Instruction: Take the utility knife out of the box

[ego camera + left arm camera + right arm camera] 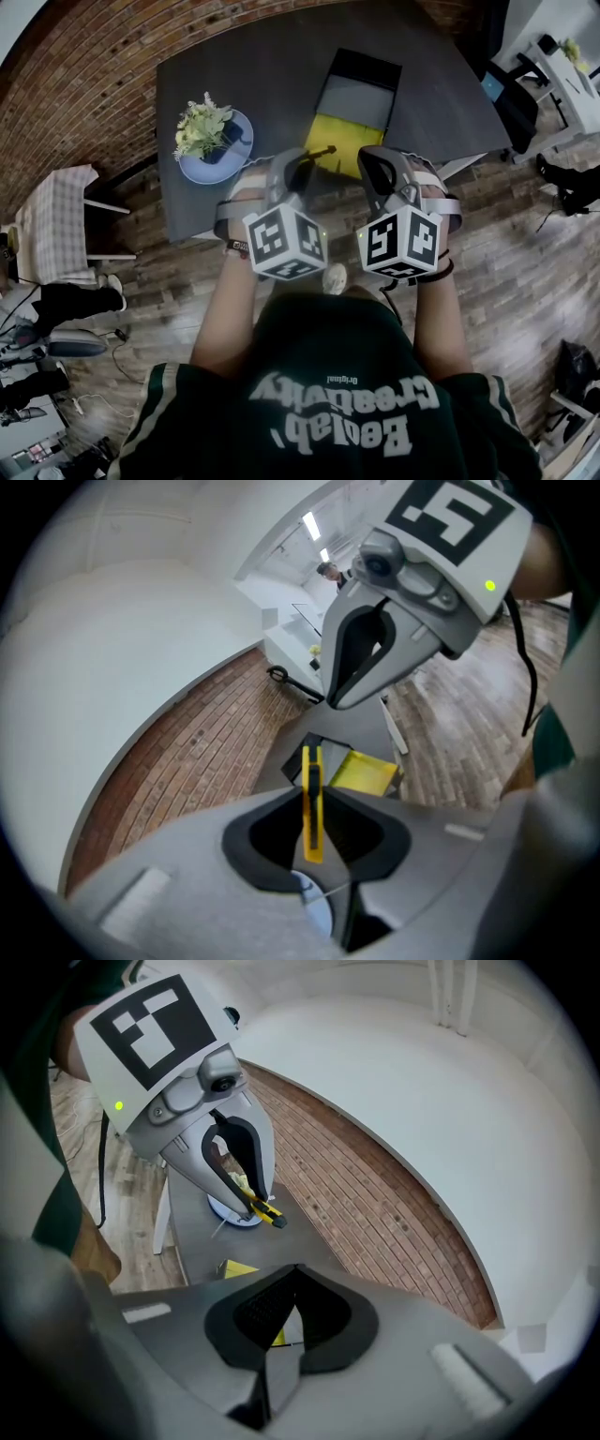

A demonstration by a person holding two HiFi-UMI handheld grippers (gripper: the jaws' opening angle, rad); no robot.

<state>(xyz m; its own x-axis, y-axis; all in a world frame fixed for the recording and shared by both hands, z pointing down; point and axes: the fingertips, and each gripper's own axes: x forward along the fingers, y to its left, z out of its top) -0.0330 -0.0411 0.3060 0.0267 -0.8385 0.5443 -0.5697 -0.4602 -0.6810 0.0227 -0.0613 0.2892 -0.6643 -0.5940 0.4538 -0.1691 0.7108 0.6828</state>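
The yellow and black utility knife [311, 771] stands on edge between the jaws of my left gripper [313, 810], which is shut on it. In the head view its dark tip [322, 150] sticks out of the left gripper [302, 161] over the table's near edge. Just beyond it, the open box [361, 112], with its yellow inside, lies on the dark table [244, 75]. My right gripper [377, 161] is held beside the left one. Its jaws [298, 1274] are shut with nothing between them. In the right gripper view the knife [265, 1212] shows in the left gripper [246, 1194].
A blue plate with a small potted plant [211, 141] stands on the table's left side. A chair with a checked cloth [56, 225] is on the wooden floor at the left. A white desk [562, 84] and dark bags stand at the right.
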